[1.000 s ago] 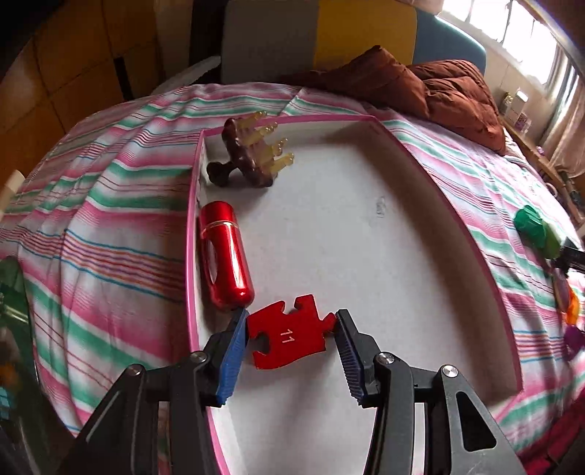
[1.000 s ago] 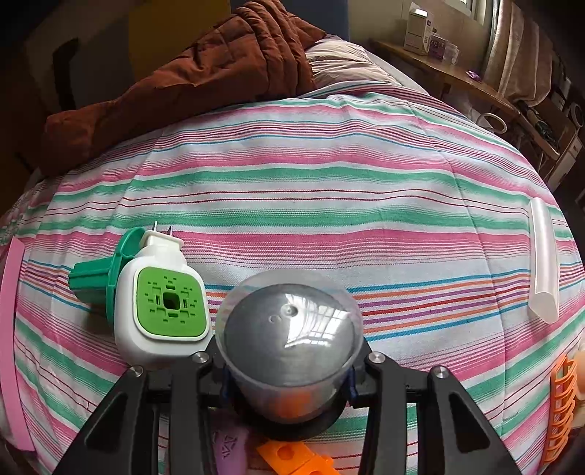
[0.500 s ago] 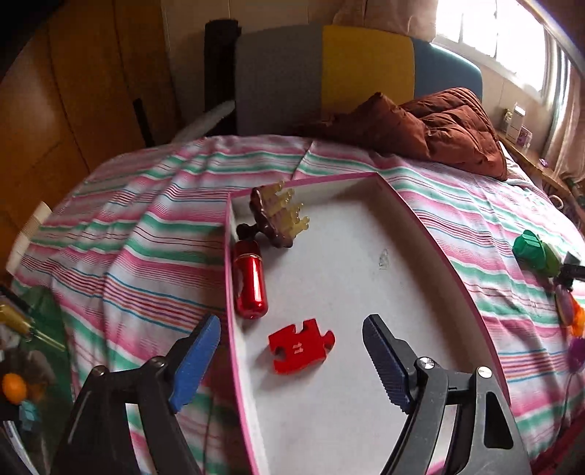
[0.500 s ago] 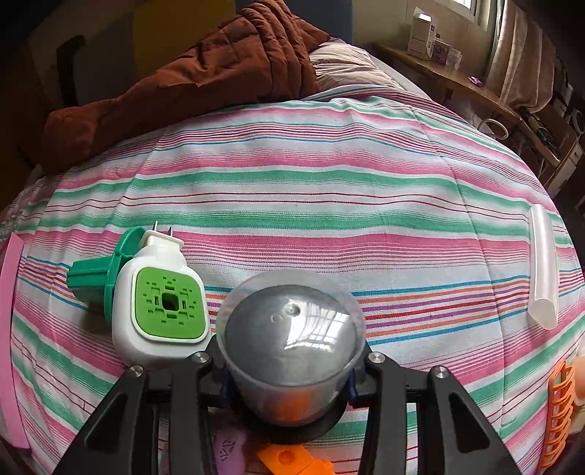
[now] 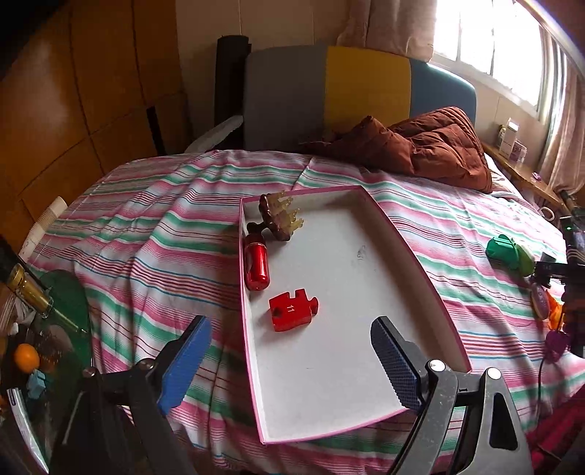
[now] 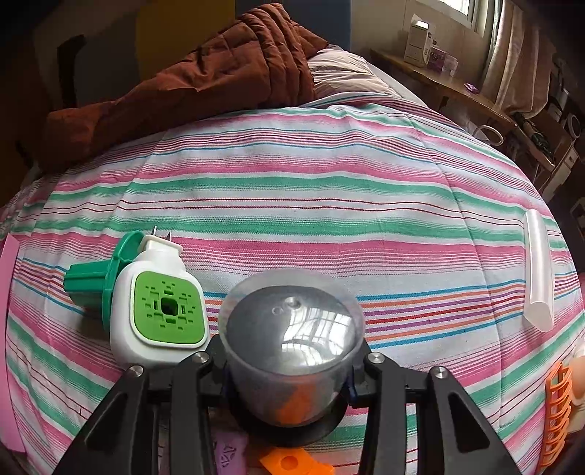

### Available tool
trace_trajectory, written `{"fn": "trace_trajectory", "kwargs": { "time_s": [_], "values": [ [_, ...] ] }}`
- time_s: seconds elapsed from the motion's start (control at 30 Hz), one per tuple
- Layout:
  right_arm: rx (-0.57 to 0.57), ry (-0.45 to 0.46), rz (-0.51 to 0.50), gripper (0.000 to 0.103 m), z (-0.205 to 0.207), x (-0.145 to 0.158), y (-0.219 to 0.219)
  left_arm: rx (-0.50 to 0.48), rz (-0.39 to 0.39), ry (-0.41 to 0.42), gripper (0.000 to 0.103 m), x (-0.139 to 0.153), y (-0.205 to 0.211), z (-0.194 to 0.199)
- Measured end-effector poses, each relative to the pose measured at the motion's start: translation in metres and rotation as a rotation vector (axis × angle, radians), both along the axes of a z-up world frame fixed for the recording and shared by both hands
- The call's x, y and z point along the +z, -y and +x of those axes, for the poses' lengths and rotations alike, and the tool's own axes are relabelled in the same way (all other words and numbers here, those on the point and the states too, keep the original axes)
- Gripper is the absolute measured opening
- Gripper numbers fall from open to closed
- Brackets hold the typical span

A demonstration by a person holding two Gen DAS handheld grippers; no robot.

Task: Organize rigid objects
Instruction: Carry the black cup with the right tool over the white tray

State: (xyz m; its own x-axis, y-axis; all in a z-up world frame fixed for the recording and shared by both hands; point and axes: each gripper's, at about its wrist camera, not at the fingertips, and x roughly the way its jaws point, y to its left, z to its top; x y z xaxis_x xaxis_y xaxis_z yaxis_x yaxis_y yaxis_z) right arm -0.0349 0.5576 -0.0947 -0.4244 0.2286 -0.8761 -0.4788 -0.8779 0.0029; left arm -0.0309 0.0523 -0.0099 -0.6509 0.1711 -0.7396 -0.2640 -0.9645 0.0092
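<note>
While our left gripper opens empty, our right gripper clamps the clear cup, lower centre; its slick wall could slip.

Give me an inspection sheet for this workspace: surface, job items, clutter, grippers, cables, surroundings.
Surface: striped bedsheet, wrinkled.
Job's things: pink-edged tray holds red puzzle piece, red cylinder, brown hair claw; green-white plug-in device and white tube lie on the sheet.
Clutter: brown quilt.
Grippers: left gripper opening, empty; right gripper clamps a clear cup.
Cables: nothing seen.
Surroundings: window, wooden shelf.
</note>
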Motion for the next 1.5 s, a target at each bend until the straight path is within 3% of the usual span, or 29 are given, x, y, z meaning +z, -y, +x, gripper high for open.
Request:
{"fn": "trace_trajectory", "kwargs": {
  "time_s": [0.2,0.47,0.63,0.8,0.93,1.13,1.33,1.5],
  "values": [
    [-0.012,-0.006,-0.009,0.042,-0.001,0.000,-0.003,0.002,0.012,0.024,0.089,-0.005,0.001,0.003],
    [-0.059,0.054,0.037,0.042,-0.005,0.007,-0.002,0.005,0.018,0.036,0.089,-0.014,0.010,0.009],
    [-0.102,-0.019,0.107,0.042,0.004,0.042,0.001,0.028,0.039,0.046,0.089,-0.020,0.023,0.008],
    [-0.035,-0.109,0.125,0.042,0.004,0.081,0.029,0.067,0.049,0.057,0.089,-0.027,0.041,0.008],
    [0.069,-0.162,0.086,0.042,-0.003,0.098,0.070,0.106,0.055,0.073,0.088,-0.034,0.059,0.009],
    [0.317,-0.203,-0.037,0.042,-0.011,0.103,0.170,0.149,0.056,0.076,0.088,-0.038,0.076,0.008],
    [0.584,-0.135,-0.223,0.042,-0.022,0.081,0.289,0.174,0.060,0.060,0.088,-0.033,0.084,0.009],
    [0.719,-0.048,-0.268,0.042,-0.027,0.053,0.376,0.185,0.063,0.058,0.088,-0.030,0.089,0.008]
  ]
}}
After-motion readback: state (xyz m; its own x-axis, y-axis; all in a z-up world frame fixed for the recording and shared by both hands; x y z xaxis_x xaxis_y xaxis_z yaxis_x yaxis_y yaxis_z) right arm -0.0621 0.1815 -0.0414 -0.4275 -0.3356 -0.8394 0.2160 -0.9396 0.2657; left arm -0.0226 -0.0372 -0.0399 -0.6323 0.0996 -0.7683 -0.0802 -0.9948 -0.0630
